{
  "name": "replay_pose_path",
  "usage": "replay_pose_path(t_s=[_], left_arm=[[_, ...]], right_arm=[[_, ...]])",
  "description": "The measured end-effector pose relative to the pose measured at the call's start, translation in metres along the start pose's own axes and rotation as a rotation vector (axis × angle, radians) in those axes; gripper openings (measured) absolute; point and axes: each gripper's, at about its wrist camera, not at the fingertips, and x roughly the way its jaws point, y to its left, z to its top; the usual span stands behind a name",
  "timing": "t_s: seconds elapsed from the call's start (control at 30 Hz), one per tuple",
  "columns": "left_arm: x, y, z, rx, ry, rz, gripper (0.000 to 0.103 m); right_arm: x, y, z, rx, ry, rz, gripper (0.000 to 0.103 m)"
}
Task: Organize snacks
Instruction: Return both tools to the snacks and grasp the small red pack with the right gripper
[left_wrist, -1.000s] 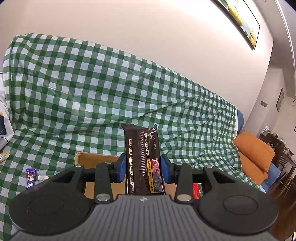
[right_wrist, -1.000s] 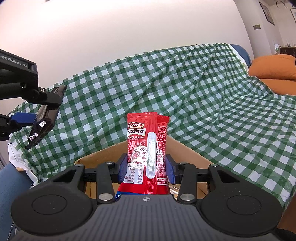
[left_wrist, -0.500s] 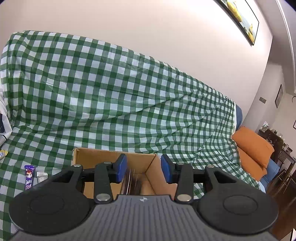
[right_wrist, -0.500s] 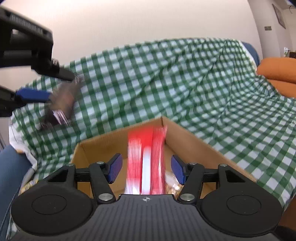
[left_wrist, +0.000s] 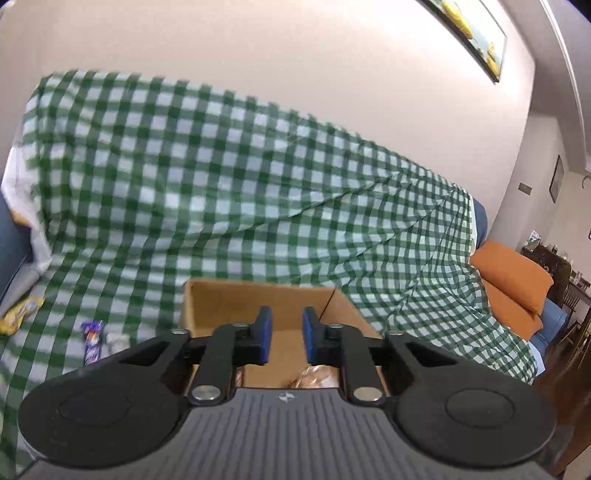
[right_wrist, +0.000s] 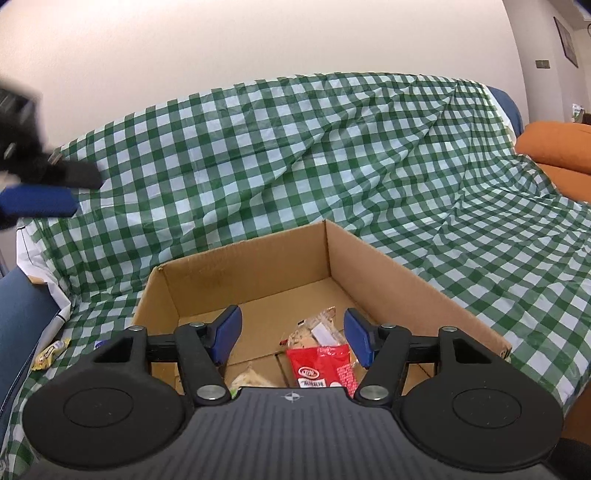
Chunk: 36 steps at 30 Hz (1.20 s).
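Observation:
An open cardboard box (right_wrist: 388, 266) sits on a green checked cloth. A red snack packet (right_wrist: 319, 365) lies on its floor with a clear-wrapped snack (right_wrist: 314, 330) and a pale one (right_wrist: 251, 378). My right gripper (right_wrist: 293, 332) is open and empty above the box. My left gripper (left_wrist: 286, 334) is open and empty, jaws fairly close together, over the same box (left_wrist: 221, 299); a wrapped snack (left_wrist: 314, 376) shows below it. The left gripper also shows blurred in the right wrist view (right_wrist: 40, 192) at far left.
A purple snack packet (left_wrist: 92, 338), a small white packet (left_wrist: 118, 339) and a yellow packet (left_wrist: 20, 312) lie on the cloth (left_wrist: 221, 192) left of the box. An orange cushion (left_wrist: 513, 280) lies at right. A yellow packet (right_wrist: 48, 352) shows left of the box.
Both grippers opened. The dark packet dropped from the left gripper and the red packet from the right; the red one lies in the box. The left gripper swung left.

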Motion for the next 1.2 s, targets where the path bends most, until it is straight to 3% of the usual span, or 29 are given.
replay_pose_path(t_s=[0.17, 0.23, 0.33, 0.47, 0.67, 0.8, 0.97, 1.1, 1.2], left_arm=[[-0.012, 0.049, -0.016, -0.089, 0.040, 0.006, 0.006], [-0.014, 0.068, -0.023, -0.086, 0.048, 0.036, 0.004], [-0.015, 0.095, -0.035, -0.046, 0.073, 0.094, 0.003], [-0.015, 0.137, -0.052, -0.005, 0.092, 0.153, 0.002], [-0.016, 0.194, -0.073, -0.055, 0.093, 0.187, 0.002], [-0.018, 0.222, -0.076, -0.188, 0.078, 0.173, 0.002], [-0.021, 0.230, -0.075, -0.231, 0.027, 0.137, 0.002], [-0.026, 0.239, -0.073, -0.277, -0.011, 0.156, 0.002], [-0.032, 0.256, -0.072, -0.352, -0.047, 0.189, 0.002]], right_arm=[[-0.005, 0.005, -0.003, -0.022, -0.008, 0.012, 0.051], [-0.006, 0.006, -0.006, -0.034, -0.007, 0.023, 0.038], [-0.008, 0.010, -0.010, -0.042, 0.000, 0.041, 0.032], [-0.014, 0.018, -0.014, -0.074, -0.020, 0.059, 0.031], [-0.026, 0.039, -0.020, -0.149, -0.066, 0.102, 0.029], [-0.032, 0.059, -0.020, -0.198, -0.075, 0.137, 0.028], [-0.029, 0.095, -0.003, -0.192, -0.017, 0.228, 0.028], [-0.006, 0.144, 0.003, -0.189, 0.098, 0.317, 0.029], [0.019, 0.184, -0.006, -0.216, 0.174, 0.333, 0.029]])
